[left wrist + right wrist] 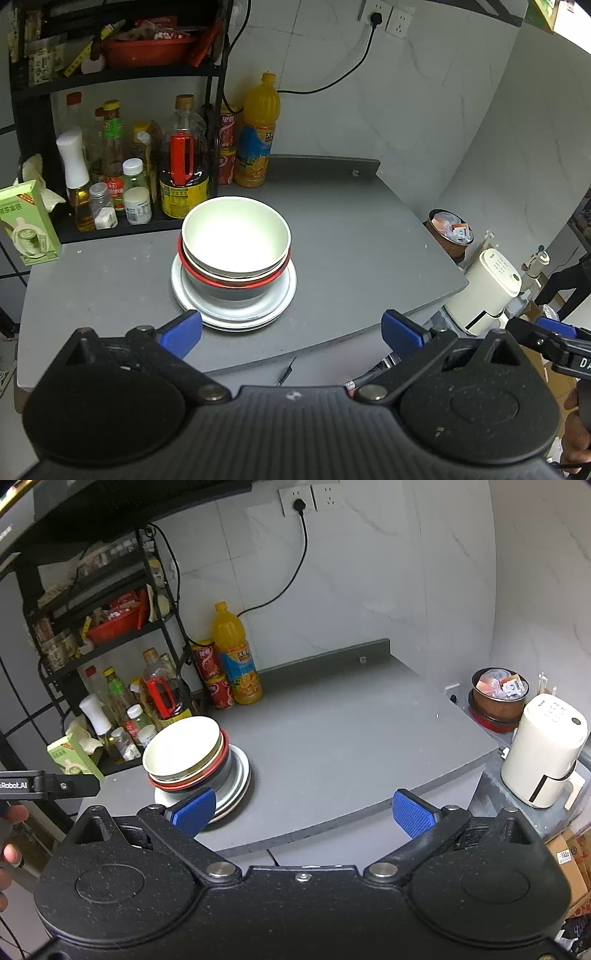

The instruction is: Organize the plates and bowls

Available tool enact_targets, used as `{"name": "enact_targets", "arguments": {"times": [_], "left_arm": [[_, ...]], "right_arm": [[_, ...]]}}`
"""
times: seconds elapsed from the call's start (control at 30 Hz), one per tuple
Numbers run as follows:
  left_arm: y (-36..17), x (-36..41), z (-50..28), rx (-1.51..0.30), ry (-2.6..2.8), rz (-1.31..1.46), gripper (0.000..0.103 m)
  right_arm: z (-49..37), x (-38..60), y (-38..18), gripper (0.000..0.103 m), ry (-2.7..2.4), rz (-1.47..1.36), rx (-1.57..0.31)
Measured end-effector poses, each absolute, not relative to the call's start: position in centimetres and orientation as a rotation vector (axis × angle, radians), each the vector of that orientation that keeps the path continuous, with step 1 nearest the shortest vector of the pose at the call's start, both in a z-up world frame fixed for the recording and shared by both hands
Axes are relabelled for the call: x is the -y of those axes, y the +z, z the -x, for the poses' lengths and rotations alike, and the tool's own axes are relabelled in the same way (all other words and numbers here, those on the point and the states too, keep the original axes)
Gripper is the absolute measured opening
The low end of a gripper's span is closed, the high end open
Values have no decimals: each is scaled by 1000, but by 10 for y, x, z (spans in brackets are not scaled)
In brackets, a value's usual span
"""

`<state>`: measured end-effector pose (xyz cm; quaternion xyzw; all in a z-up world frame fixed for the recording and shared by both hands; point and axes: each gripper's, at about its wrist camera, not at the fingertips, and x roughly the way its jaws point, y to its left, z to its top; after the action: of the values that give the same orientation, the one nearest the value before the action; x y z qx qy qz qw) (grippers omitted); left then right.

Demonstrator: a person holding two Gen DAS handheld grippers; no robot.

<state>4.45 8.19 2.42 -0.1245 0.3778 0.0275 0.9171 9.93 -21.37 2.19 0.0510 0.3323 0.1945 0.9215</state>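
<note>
Holding both claws wide and empty: left claw (pixel 291 334), right claw (pixel 303 812). Risk: nudging the bowl stack (pixel 235 245) topples it off its plates (pixel 236 314).

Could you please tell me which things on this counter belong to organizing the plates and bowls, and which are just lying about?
Part of the job:
- white bowl on top of the nested bowls
- red-rimmed bowl beneath
- white plates under the stack

Just lying about:
- orange juice bottle
- oil bottle
- green carton
- white appliance
</note>
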Motion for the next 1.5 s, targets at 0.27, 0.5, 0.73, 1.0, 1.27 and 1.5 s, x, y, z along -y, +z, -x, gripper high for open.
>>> {"name": "enact_targets", "arguments": {"times": [0.27, 0.5, 0.73, 1.0, 1.27, 1.5], "left_arm": [[26, -73, -23, -752, 38, 231, 102], [22, -70, -4, -754, 56, 199, 102], [16, -74, 8, -760, 104, 203, 102], [18, -79, 14, -746, 116, 216, 102], [19, -78, 14, -746, 109, 218, 102], [18, -76, 11, -748, 109, 220, 102]], "right_arm": [[-85, 220, 23, 103, 382, -119, -659], [-74, 218, 22, 103, 406, -92, -670], [-69, 214, 20, 103, 424, -94, -683], [-67, 211, 17, 103, 464, -103, -724], [-66, 206, 17, 103, 474, -73, -733], [-68, 205, 18, 103, 476, -66, -739]]}}
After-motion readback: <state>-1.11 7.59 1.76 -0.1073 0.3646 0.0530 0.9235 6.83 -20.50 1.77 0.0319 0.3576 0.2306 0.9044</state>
